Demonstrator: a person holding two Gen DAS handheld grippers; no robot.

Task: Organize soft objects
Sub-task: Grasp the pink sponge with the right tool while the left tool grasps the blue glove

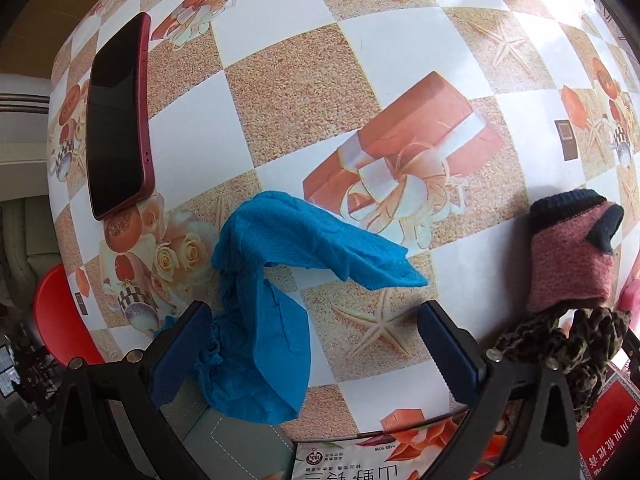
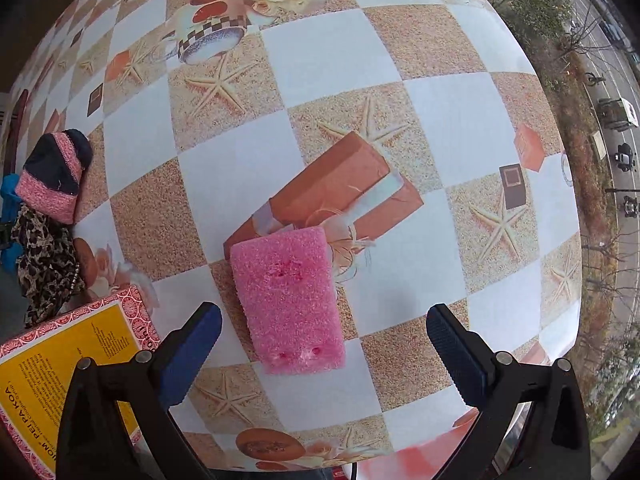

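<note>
Two grippers, both spread wide: left gripper (image 1: 316, 344) over crumpled blue cloth (image 1: 280, 280); right gripper (image 2: 324, 344) over pink foam block (image 2: 288, 300).

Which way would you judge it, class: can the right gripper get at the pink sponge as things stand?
Probably yes. The right gripper is open, and the pink sponge lies flat straight ahead between its fingers, with nothing on top or in between.

left claw (image 1: 316, 344) spread wide | blue cloth (image 1: 280, 280) between fingers | phone (image 1: 118, 116) far-left
</note>
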